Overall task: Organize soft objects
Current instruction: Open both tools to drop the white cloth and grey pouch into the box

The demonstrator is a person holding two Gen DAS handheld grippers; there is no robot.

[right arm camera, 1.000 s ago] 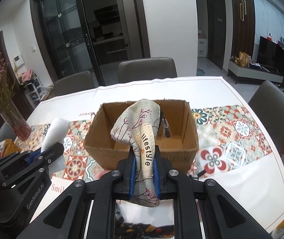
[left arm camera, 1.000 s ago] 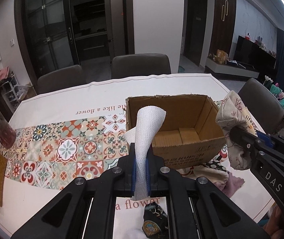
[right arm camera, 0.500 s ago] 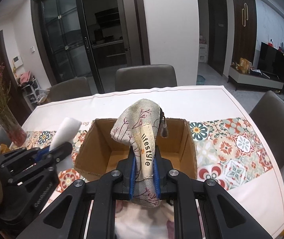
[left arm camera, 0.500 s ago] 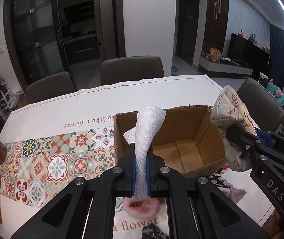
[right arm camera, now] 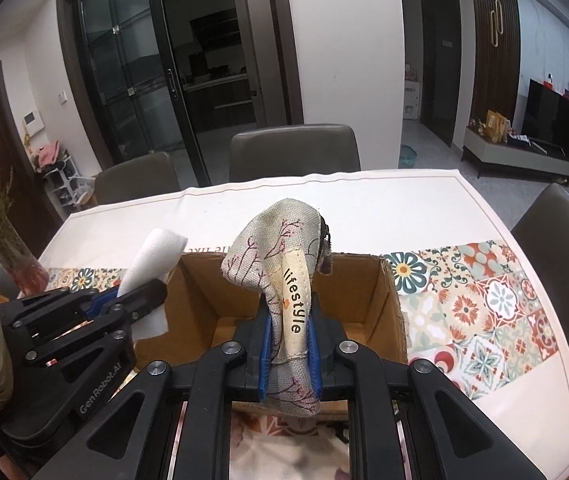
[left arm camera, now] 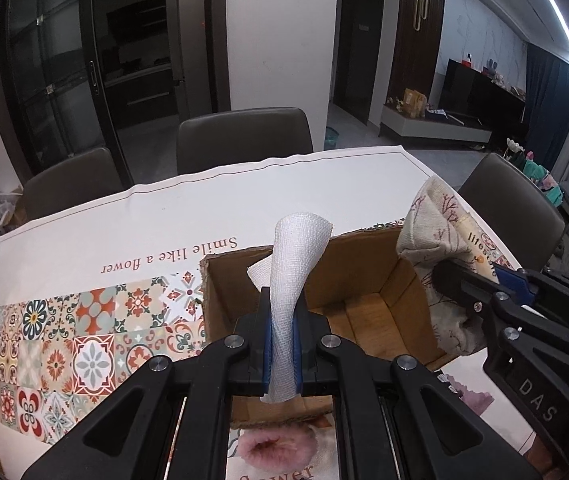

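Closest to me, my left gripper (left arm camera: 283,340) pinches a strip of white woven cloth (left arm camera: 293,280) between its blue pads. The cloth's long axis runs straight away from me along the fingers: a short tail hangs below the pads, and the longer part stands up and forward, curling over at its top end above the near wall of an open brown cardboard box (left arm camera: 368,312).

My right gripper (right arm camera: 289,344) is clamped on a beige linen pouch printed with dark red twigs (right arm camera: 280,264). Its cream label, reading "lifestyle", runs lengthwise between the pads. The pouch also points up and away from me, its rounded top flopping over to the left above the box's opening.

Under the left gripper, on the near side of the box, a fluffy pink item (left arm camera: 272,446) lies on the table; I cannot tell what it is.

The box stands on a white tablecloth with a band of colourful patterned tiles (left arm camera: 84,340) and the words "Smile like a flower". Its inside looks bare.

At the left edge of the table stands a glass vase of dried flowers (right arm camera: 16,256). Beyond the far edge stand grey-brown padded chairs (right arm camera: 292,152), then dark glass doors.
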